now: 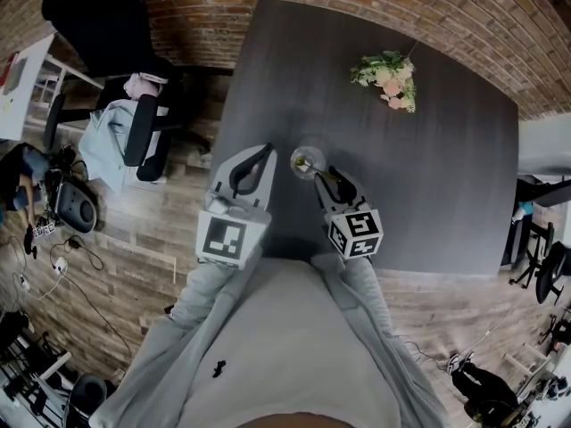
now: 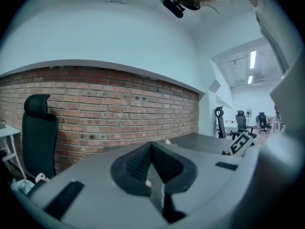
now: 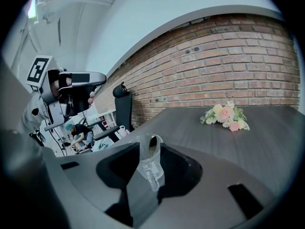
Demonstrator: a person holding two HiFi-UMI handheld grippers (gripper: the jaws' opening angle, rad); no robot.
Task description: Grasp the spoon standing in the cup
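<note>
— Spoon (image 3: 151,173)? It leans out of the cup (image 1: 306,160), near left on the table (image 1: 428,168).
— Our right gripper (image 3: 150,149) seems clamped on its handle. Our left gripper (image 2: 151,145) is closed, empty. We lift straight, lest the cup tip.

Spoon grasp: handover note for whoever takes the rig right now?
Left gripper: shut, empty, idle at the table's left edge, beside the cup.
Right gripper: tips at the cup, jaws a little apart with clear glass showing in the gap. Can't confirm a grip on the spoon.
Things: the cup stands near the table's front left with the spoon in it; the flowers lie at the far side.
Done: approach to the cup.
Left: check the jaws are on the spoon and close.
</note>
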